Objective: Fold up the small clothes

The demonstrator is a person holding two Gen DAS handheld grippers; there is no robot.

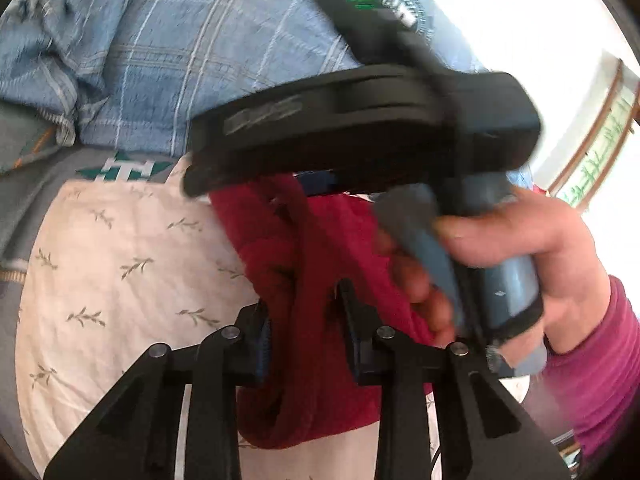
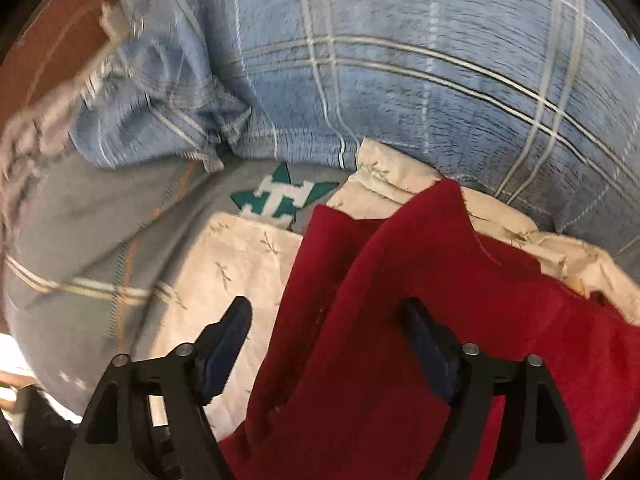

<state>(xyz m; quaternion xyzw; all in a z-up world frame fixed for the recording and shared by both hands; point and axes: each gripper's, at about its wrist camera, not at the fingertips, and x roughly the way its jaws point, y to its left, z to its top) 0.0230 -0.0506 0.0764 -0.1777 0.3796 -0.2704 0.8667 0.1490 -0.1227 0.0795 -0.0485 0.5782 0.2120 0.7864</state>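
Hanging lengthwise between the left gripper [image 1: 306, 316], jaws clamped on it, the red garment [image 1: 320, 360] crosses the right gripper [image 2: 326, 332], jaws apart.

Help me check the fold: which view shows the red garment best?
The right wrist view: the red garment spreads broadly, unobstructed. The left wrist view shows it bunched, partly behind the other tool.
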